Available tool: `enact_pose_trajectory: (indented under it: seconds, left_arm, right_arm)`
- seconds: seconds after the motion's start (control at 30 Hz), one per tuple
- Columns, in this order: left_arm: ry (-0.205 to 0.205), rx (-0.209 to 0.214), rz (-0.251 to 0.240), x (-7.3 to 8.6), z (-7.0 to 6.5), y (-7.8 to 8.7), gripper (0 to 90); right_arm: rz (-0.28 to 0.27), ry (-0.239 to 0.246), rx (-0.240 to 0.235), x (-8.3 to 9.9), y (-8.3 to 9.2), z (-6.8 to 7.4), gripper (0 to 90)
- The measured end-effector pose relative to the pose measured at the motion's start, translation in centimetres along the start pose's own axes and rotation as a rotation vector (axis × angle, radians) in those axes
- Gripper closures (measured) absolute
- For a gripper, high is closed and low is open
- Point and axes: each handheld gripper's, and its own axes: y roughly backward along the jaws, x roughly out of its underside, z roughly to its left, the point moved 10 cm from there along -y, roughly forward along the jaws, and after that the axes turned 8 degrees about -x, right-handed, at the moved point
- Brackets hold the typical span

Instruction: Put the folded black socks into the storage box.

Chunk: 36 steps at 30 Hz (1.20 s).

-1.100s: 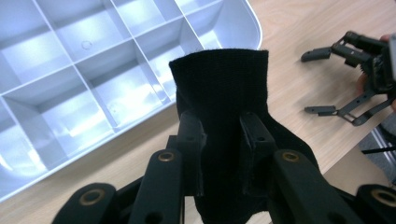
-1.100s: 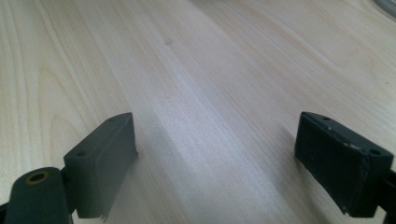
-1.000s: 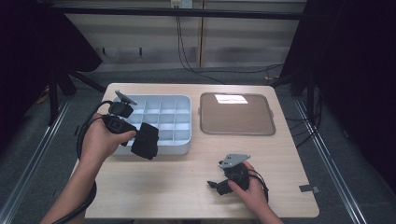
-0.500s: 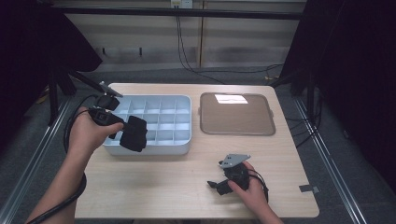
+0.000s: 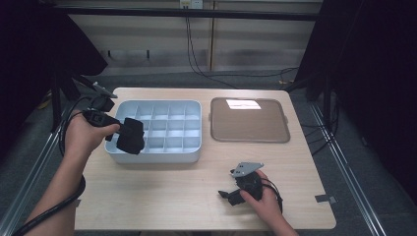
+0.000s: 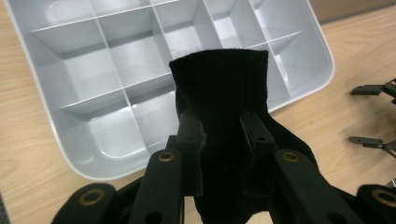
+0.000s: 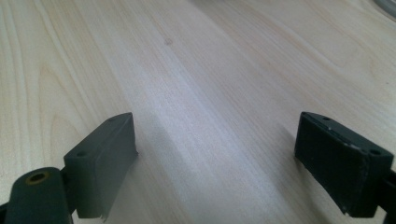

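From above, one pale grey plastic divider tray and one brown flat lid lie on the wooden counter. The left tongs hold one black fabric piece over the tray's near-left corner.

Left gripper view: the cloth, soft and folded, is pinched upright.

Right gripper view: the right tongs are spread wide.

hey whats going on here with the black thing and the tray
A person holds a tool in each hand. The left tool is clamped on a black folded cloth, held above the near-left corner of the pale divided tray. The right tool rests open on the wooden table, holding nothing.
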Motion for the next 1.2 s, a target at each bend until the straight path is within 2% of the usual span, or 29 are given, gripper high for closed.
enact_pose_trajectory:
  seconds: [0.07,0.2,0.27,0.37,0.43,0.6,0.8,0.9,1.0,1.2]
  left_arm:
    - [0.012,-0.013,0.0,0.0,0.5,-0.1,72.9]
    - [0.008,-0.033,0.01,0.0,1.5,-0.4,72.9]
    - [0.025,-0.042,0.007,-0.1,1.9,-0.6,73.0]
    - [0.022,-0.051,0.01,-0.2,2.8,-0.7,73.0]
    - [0.038,-0.064,0.009,-0.3,3.3,-0.8,72.9]
    - [0.052,-0.068,0.005,-0.4,4.3,-1.1,73.0]
    - [0.09,-0.063,0.009,-0.2,5.6,-2.1,73.0]
    - [0.087,-0.073,0.012,0.0,6.1,-2.5,72.9]
    - [0.108,-0.066,0.016,0.2,6.4,-2.9,72.9]
    - [0.105,-0.07,0.028,0.4,6.6,-3.5,72.8]
  right_arm:
    - [0.0,0.0,0.0,0.0,0.0,0.0,12.3]
    - [0.0,-0.001,0.0,0.0,0.0,0.0,12.3]
    - [0.0,-0.001,0.0,0.0,0.0,0.0,12.3]
    - [0.0,-0.001,0.0,0.0,0.0,0.0,12.3]
    - [0.0,0.0,0.0,0.0,0.0,0.0,12.3]
    - [0.0,-0.001,0.0,0.0,0.0,0.0,12.3]
    - [0.0,-0.003,0.002,0.0,0.0,0.0,12.3]
    - [0.0,-0.003,0.002,0.0,0.0,0.0,12.3]
    - [0.0,-0.003,0.002,0.0,0.0,0.0,12.3]
    - [-0.001,-0.002,0.003,0.0,0.0,0.0,12.3]
